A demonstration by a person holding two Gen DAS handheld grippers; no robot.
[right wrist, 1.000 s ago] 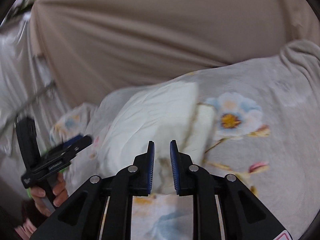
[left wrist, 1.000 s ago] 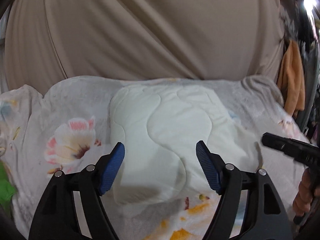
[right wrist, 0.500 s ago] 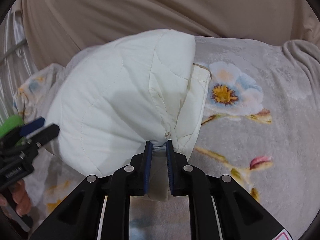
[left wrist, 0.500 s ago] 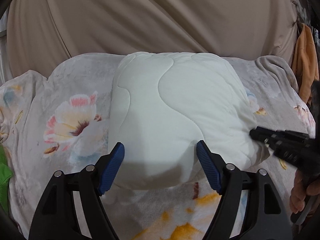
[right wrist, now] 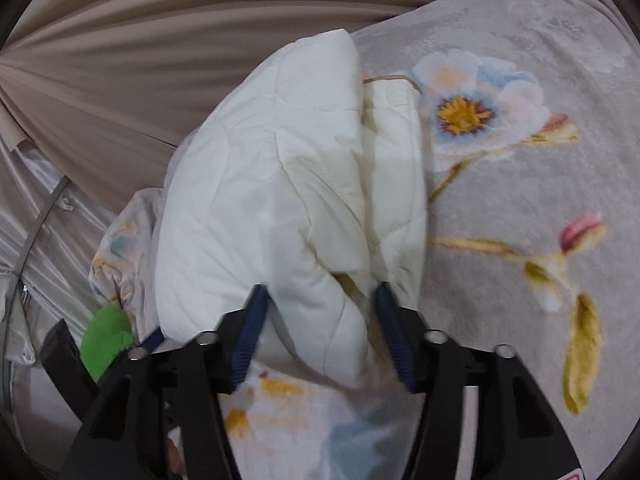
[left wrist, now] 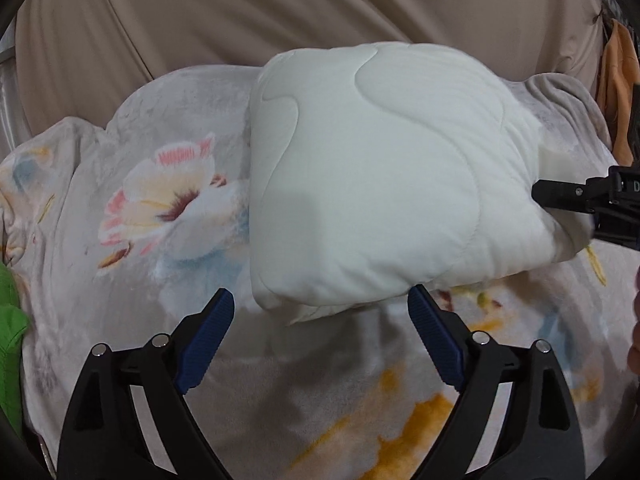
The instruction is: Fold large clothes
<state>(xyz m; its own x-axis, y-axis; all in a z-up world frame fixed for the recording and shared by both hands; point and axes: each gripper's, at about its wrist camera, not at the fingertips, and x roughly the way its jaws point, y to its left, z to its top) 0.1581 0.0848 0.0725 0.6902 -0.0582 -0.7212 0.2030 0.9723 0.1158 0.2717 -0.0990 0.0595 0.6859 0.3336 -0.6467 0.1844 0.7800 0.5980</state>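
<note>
A white quilted garment (left wrist: 372, 184) lies folded into a thick bundle on a floral blanket (left wrist: 132, 216). My left gripper (left wrist: 320, 336) is open and empty, its fingers just short of the bundle's near edge. In the right wrist view the bundle (right wrist: 280, 184) fills the middle; its layered folds face me. My right gripper (right wrist: 320, 332) is open, with the bundle's near corner lying between its blue pads (right wrist: 250, 336). The right gripper also shows at the right edge of the left wrist view (left wrist: 580, 196), against the bundle's side.
A beige curtain (left wrist: 280, 12) hangs behind the blanket. A green cloth (left wrist: 10, 320) lies at the left edge and an orange cloth (left wrist: 620, 76) hangs at the far right. A silvery sheet (right wrist: 48, 208) lies at the left in the right wrist view.
The bundle has been pushed away from the left gripper, toward the curtain. My right gripper, nearly shut half a second ago, has opened around the bundle's corner.
</note>
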